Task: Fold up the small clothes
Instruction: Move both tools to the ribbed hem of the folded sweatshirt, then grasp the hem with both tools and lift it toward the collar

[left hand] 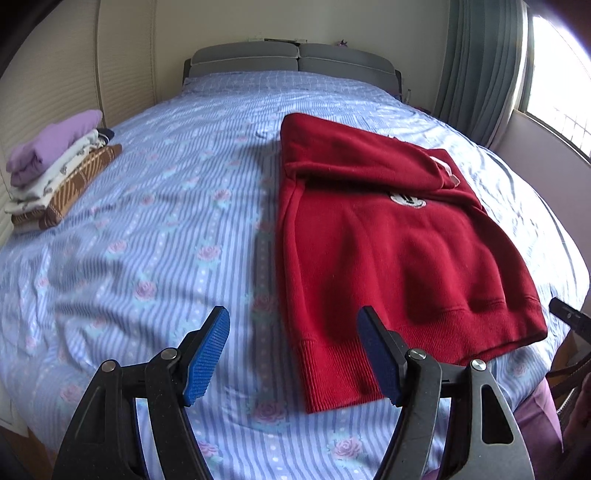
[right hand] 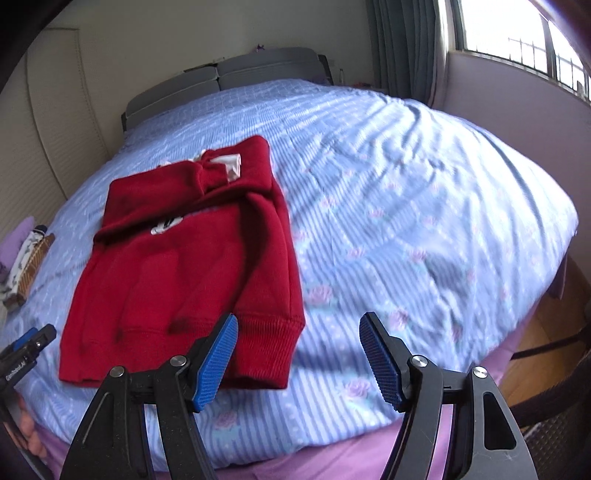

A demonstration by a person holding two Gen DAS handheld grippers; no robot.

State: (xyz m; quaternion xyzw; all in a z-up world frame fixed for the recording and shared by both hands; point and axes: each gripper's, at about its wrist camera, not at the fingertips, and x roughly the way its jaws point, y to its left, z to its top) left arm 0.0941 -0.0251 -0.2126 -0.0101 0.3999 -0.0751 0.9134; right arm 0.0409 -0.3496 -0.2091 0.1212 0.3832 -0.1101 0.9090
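Observation:
A small red sweatshirt (left hand: pixel 388 243) lies on the bed with both sleeves folded in over its front; a white logo shows on the chest. It also shows in the right wrist view (right hand: pixel 192 266). My left gripper (left hand: pixel 293 321) is open and empty, hovering just above the ribbed hem at the sweatshirt's near left corner. My right gripper (right hand: pixel 299 325) is open and empty, hovering over the bed at the hem's near right corner. The left gripper's tip shows at the left edge of the right wrist view (right hand: pixel 29 343).
The bed (left hand: pixel 166 240) has a blue striped floral cover. A stack of folded clothes (left hand: pixel 55 166), purple on top, sits at the bed's left side. A grey headboard (left hand: pixel 291 61) is at the far end. Curtains and a window (right hand: pixel 517 33) are on the right.

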